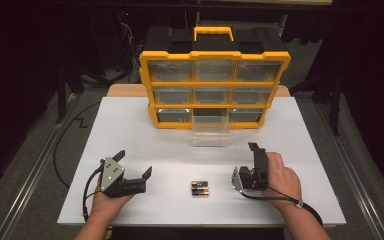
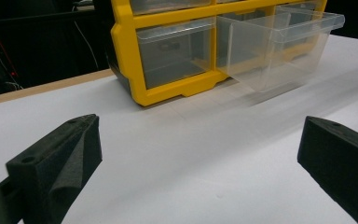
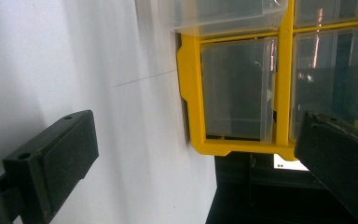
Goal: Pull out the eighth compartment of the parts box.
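With both grippers, left (image 1: 135,162) and right (image 1: 254,159), gaping and empty, the batteries (image 1: 199,188) lie between them on the table (image 1: 130,130), so I'd pinch them squarely across, then lift toward the open drawer (image 1: 210,131).

Worktop surroundings
White worktop (image 1: 130,130) on a wooden base; grey floor (image 1: 25,150) either side; dark cables (image 1: 60,145) trailing at left; black background.

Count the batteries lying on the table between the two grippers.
2: the batteries lie side by side, touching, near the table's front edge, between the left gripper and the right gripper.
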Tool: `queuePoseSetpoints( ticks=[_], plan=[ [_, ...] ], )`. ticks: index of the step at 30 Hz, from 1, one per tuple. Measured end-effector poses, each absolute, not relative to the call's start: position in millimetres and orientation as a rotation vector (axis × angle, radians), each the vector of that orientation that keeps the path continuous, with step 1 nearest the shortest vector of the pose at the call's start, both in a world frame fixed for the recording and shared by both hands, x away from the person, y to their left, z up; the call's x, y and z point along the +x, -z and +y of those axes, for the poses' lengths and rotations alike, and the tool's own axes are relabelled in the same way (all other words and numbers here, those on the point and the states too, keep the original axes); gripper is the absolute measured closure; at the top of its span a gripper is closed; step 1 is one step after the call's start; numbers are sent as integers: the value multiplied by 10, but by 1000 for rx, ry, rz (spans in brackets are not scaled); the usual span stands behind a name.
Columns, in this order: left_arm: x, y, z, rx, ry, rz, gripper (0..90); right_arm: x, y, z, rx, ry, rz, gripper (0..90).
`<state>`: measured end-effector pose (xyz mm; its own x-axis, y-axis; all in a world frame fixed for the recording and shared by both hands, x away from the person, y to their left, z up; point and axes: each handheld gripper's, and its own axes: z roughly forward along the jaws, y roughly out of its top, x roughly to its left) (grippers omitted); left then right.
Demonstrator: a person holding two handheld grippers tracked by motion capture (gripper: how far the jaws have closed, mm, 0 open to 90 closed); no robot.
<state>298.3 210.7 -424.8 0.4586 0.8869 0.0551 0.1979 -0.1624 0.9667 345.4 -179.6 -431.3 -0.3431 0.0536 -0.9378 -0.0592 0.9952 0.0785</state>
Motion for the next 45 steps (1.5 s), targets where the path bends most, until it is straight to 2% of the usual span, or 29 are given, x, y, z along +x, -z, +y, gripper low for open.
queuePoseSetpoints(
  ticks=[15, 26, 45],
  plan=[
    [2990, 4246, 2110, 1651, -803, 959, 7, 3515, 4297, -1856, 163, -215, 1934, 8],
    [3001, 4255, 2108, 1660, -815, 973, 8, 3595, 4284, -2000, 450, -443, 1980, 8],
    [3018, 4271, 2106, 1659, -826, 984, 9, 3627, 4237, -2075, 736, -723, 2015, 9]
  ],
)
